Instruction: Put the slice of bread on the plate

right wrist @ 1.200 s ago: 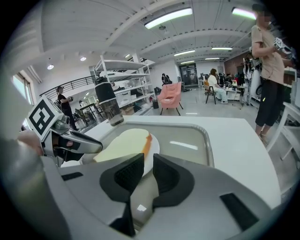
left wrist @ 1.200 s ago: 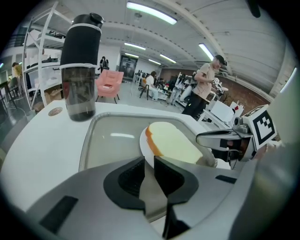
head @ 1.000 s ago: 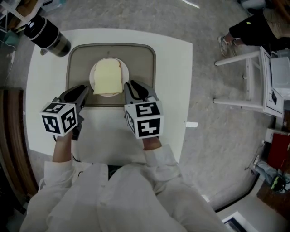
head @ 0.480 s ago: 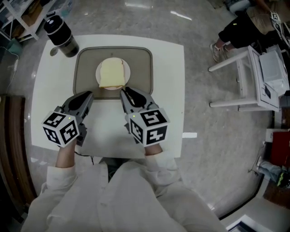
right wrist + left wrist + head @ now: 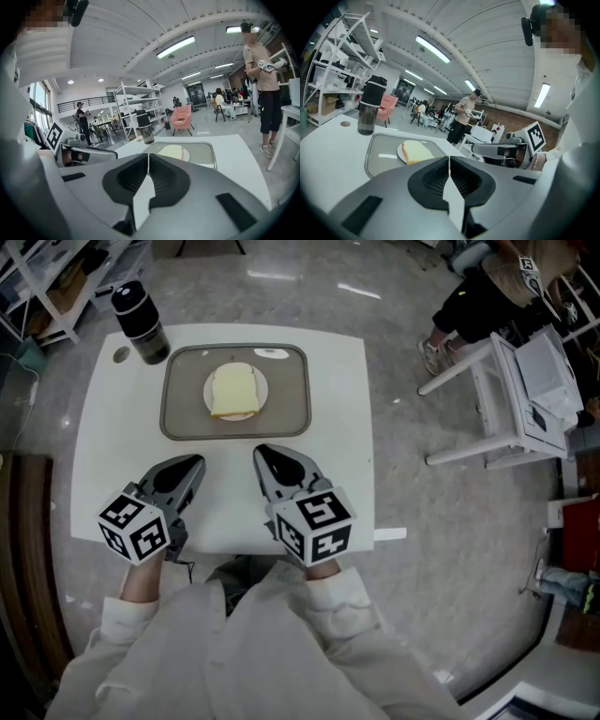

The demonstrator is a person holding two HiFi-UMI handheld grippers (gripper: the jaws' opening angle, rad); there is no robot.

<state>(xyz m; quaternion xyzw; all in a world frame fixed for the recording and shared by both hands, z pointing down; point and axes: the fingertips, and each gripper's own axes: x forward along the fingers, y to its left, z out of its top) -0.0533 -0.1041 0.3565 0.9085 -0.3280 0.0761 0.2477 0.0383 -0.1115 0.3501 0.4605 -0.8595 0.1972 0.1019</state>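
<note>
Currently, as I read my feeds:

**Bread** [image 5: 233, 390]: lies flat on the plate [image 5: 263, 394], upper middle of the head view. I judge the task done.

**Plate:** sits inside the tray [image 5: 286, 399], roughly centred.

**Left gripper** [image 5: 193, 462]: lower left, jaws pressed together on nothing, well apart from the tray.

**Right gripper** [image 5: 262, 453]: lower centre, jaws likewise clenched and empty, just below the tray's lower edge.

**Risks, my judgement:**
- The right gripper is the nearer one. A careless push forward could catch the tray's rim and slide the tray, plate and bread together.
- Going back in for the bread would gain nothing and might drag it off the plate.
- The bottle [image 5: 141, 322] stands upright just beside the tray's upper left corner. A wide sweep of my left side could topple it.

**Surface:** white square table [image 5: 339, 437], smooth, bare apart from tray and bottle.

**Room:**
- Grey polished floor with light glare.
- White chair [image 5: 506, 395] at the right.
- A person [image 5: 473, 298] at upper right.
- Shelving [image 5: 52, 277] at upper left.
- The gripper views show a long workshop hall with ceiling strip lights and more people far off.
</note>
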